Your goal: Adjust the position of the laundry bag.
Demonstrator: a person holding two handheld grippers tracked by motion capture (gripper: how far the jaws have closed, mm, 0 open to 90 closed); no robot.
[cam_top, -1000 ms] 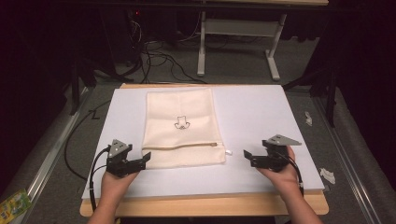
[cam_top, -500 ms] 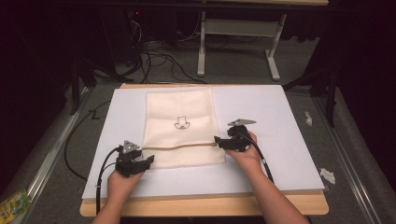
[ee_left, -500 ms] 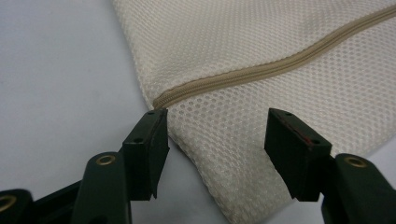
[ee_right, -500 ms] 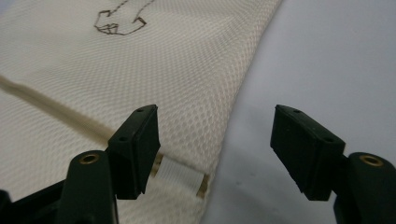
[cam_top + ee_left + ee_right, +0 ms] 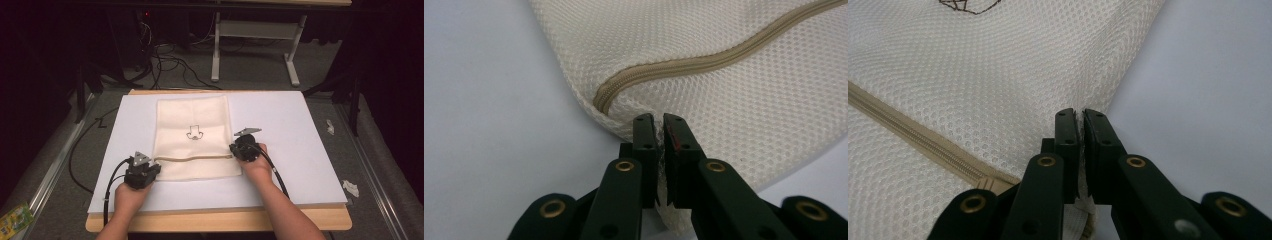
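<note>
A cream mesh bag [image 5: 195,137] with a tan zipper [image 5: 195,158] and a small dark logo lies flat on the white board [image 5: 300,125]. My left gripper [image 5: 150,170] sits at the bag's near left edge, by the zipper's end. Its jaws have just been closing and now pinch a fold of the mesh bag [image 5: 734,75]. At the bag's right edge, just above the zipper, my right gripper [image 5: 236,149] has also just been closing, and its jaws clamp the mesh bag [image 5: 998,75] there. The zipper [image 5: 913,142] runs past on its left.
The white board rests on a wooden table [image 5: 215,220]. Cables [image 5: 165,60] and a desk frame [image 5: 250,35] stand on the floor beyond. Paper scraps [image 5: 350,187] lie to the right of the board, a green packet [image 5: 12,222] at the lower left.
My right gripper moved left from the board's right side to the bag's right edge and shut on the mesh. My left gripper stayed at the left edge and shut on it too.
</note>
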